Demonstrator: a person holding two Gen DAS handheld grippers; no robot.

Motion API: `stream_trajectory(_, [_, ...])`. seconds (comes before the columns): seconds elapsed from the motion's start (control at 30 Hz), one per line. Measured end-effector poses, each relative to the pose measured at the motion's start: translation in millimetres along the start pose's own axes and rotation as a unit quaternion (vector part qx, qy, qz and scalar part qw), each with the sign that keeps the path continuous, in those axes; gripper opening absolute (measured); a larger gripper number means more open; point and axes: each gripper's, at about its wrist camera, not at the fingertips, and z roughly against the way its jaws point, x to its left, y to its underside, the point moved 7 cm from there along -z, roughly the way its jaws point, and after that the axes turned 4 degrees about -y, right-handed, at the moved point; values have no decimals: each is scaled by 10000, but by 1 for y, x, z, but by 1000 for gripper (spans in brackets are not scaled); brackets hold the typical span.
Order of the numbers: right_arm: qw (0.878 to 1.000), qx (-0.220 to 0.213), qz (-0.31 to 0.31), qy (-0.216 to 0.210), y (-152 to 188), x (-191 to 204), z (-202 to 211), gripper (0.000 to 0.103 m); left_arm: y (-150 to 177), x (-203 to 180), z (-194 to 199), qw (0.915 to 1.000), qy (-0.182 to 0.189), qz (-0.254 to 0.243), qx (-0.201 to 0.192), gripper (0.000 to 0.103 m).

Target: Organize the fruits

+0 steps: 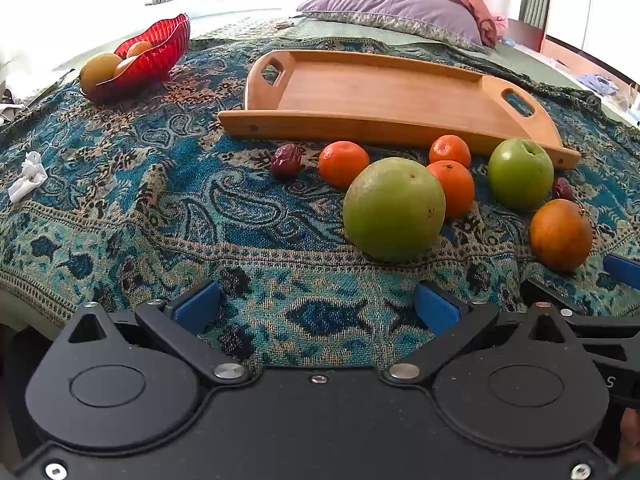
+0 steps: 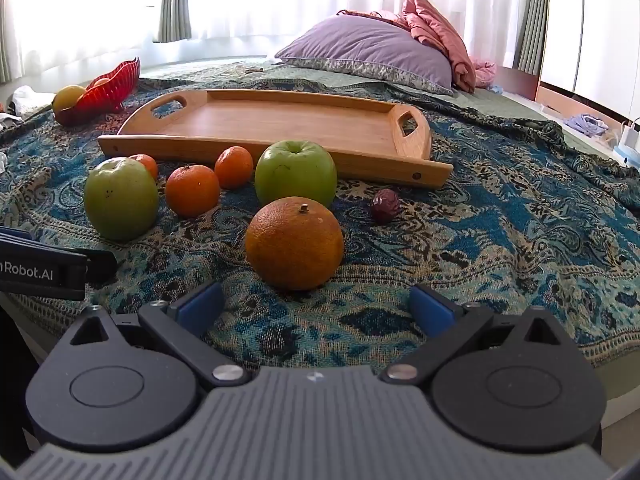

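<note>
Hovering low over the patterned blanket point(image 2: 500, 240), the right tool point(image 2: 316, 308) and left tool point(image 1: 318, 308) both gaped wide, holding nothing. Nearest the right tool sat a dull, stemmed orange point(image 2: 294, 242). Beyond lay two green apples point(image 2: 295, 176), three glossy tangerines point(image 2: 192, 195) and wrinkled dates point(image 2: 385, 205), just before the wooden tray point(image 2: 280, 120). Farther left stood a red bowl point(image 2: 112, 86) of fruit.

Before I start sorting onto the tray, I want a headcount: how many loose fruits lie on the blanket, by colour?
Green: 2, the near apple and the far apple
Small orange: 3, mandarins
Large orange: 1, the big orange
Dark red: 2, dried fruits
Total: 8, none on the wooden tray.
</note>
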Motion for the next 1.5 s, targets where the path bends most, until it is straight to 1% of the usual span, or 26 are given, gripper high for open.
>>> stream_trajectory(1.5, [10000, 12, 10, 6, 1, 2, 0, 103, 0, 0, 0, 10000, -25, -39, 44, 103])
